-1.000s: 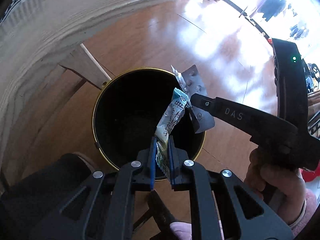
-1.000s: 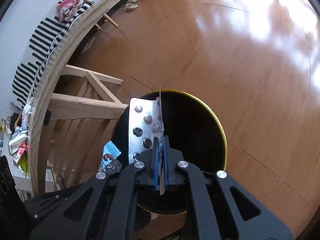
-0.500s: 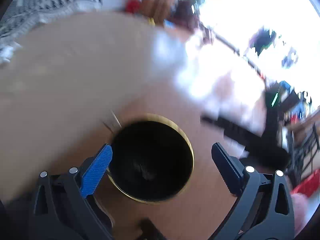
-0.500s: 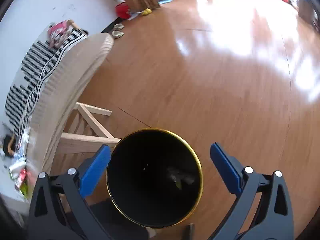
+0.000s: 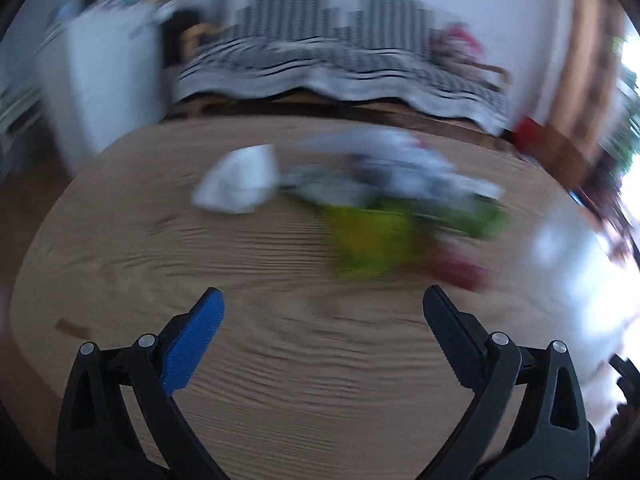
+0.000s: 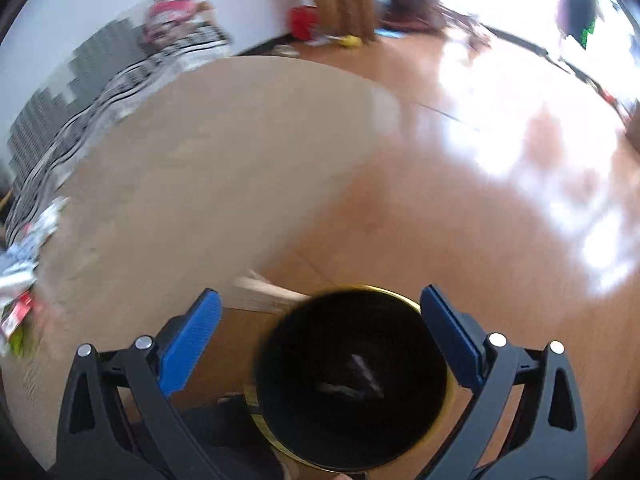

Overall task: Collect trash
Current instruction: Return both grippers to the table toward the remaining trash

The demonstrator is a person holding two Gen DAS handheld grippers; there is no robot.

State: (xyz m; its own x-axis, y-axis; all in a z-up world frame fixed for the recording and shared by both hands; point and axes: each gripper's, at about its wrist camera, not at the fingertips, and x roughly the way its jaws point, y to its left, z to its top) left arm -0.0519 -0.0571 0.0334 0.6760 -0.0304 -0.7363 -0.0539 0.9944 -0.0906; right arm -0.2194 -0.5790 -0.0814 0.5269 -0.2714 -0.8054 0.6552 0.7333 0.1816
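My left gripper (image 5: 323, 312) is open and empty over the round wooden table (image 5: 280, 360). Blurred trash lies ahead of it: a crumpled white paper (image 5: 240, 182), a yellow-green wrapper (image 5: 372, 240), a red wrapper (image 5: 460, 270) and pale wrappers (image 5: 404, 168). My right gripper (image 6: 320, 312) is open and empty above the black bin with a gold rim (image 6: 352, 376) on the floor. Dropped trash (image 6: 352, 378) lies inside the bin. Some of the table's trash (image 6: 20, 280) shows at the far left of the right wrist view.
The table's edge (image 6: 320, 184) curves past the bin, with a wooden leg brace (image 6: 264, 292) below it. A striped blanket (image 5: 340, 64) lies on furniture behind the table. A white cabinet (image 5: 108, 80) stands at the left. Glossy wood floor (image 6: 500, 220) spreads to the right.
Both grippers opened and dropped the snack wrapper and the blister pack into the bin. The left gripper then swung up to face the table's trash. The right gripper rose and tilted up.
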